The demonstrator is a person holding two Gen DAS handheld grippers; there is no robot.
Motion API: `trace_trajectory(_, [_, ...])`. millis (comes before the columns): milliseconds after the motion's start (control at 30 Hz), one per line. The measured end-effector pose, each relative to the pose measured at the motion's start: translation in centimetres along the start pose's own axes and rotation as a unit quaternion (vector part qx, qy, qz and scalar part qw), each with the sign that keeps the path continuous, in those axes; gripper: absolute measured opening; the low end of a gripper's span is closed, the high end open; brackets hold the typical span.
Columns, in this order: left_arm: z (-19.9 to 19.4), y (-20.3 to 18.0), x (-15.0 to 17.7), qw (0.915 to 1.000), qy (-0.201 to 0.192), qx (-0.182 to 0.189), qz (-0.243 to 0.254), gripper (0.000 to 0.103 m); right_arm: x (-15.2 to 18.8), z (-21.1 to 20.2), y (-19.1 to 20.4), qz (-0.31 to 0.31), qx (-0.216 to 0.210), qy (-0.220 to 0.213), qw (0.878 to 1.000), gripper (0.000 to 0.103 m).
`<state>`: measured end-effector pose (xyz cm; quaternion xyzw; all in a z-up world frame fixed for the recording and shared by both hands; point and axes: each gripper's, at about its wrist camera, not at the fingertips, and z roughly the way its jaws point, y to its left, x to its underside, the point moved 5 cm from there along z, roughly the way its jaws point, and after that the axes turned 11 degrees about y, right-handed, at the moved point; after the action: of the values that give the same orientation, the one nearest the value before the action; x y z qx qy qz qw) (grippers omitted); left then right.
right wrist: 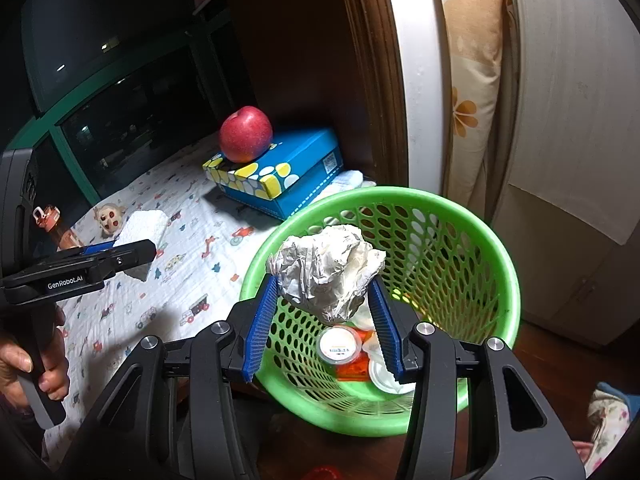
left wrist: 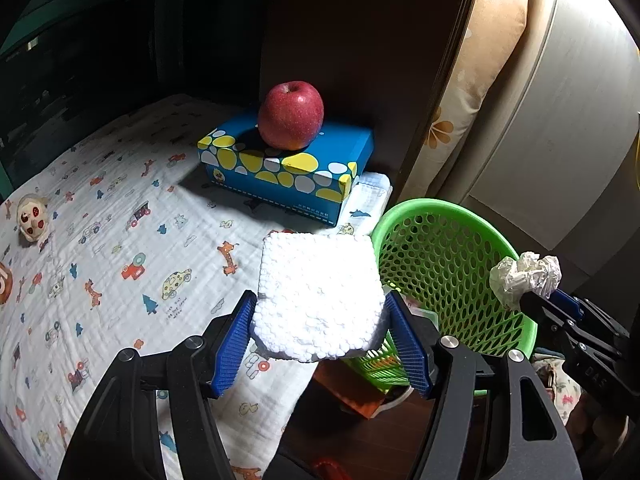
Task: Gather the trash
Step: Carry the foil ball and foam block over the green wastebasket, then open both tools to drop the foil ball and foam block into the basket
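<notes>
1. Left gripper [left wrist: 320, 336] is clamped on a chunk of white styrofoam [left wrist: 320, 292]. Blue pads press it from both sides, and it's held up over the edge of the cartoon-print cloth [left wrist: 100, 240], just beside the green basket [left wrist: 424, 208].
2. Right gripper [right wrist: 324, 312] is squeezing a crumpled ball of foil-ish paper [right wrist: 324, 268], held right over the open mouth of the basket [right wrist: 472, 216]. From the left wrist cam you can see the same wad [left wrist: 526, 276] pinched at the fingertips, above the basket's far rim.
3. Basket isn't empty. There's a small round cup with a white lid [right wrist: 339, 346], something orange [right wrist: 352, 368] under it, and a white dish or lid [right wrist: 388, 376] at the bottom. Can't tell exactly what the orange thing is.
4. On the cloth there's a blue tissue box with yellow and white blobs [left wrist: 288, 164], and a red apple [left wrist: 291, 115] sitting on top of it.
5. Off to the left on the cloth lies a little monkey-face toy [left wrist: 33, 218], well apart from both grippers.
6. My left hand [right wrist: 48, 364] shows in the right cam, wrapped around the left gripper's handle.
</notes>
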<state>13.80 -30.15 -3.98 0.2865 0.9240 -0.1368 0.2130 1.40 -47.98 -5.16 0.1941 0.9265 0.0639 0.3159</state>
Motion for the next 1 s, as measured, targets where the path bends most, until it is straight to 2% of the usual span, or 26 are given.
trace_trajectory(433, [0.1,-2.1,-0.6,0.9998,-0.002,0.009,0.017,0.063,0.1,-0.2,-2.3,0.016,0.014,0.004,1.000,0.050])
trace_trajectory(567, [0.1,-3.1,-0.8,0.9996,-0.004,0.012,0.026,0.063,0.1,-0.2,-2.9,0.024,0.015,0.005,1.000,0.055])
trace_trajectory(767, [0.6,-4.6,-1.2,0.9991,-0.002,0.017,0.039,0.063,0.4,-0.9,-3.6,0.030,0.018,-0.001,0.999,0.056])
trace_trajectory(1000, [1.8,-7.0,-1.2,0.9978,0.011,0.031,0.058,0.063,0.7,-2.1,-4.3,0.035,0.021,-0.010,0.999,0.061])
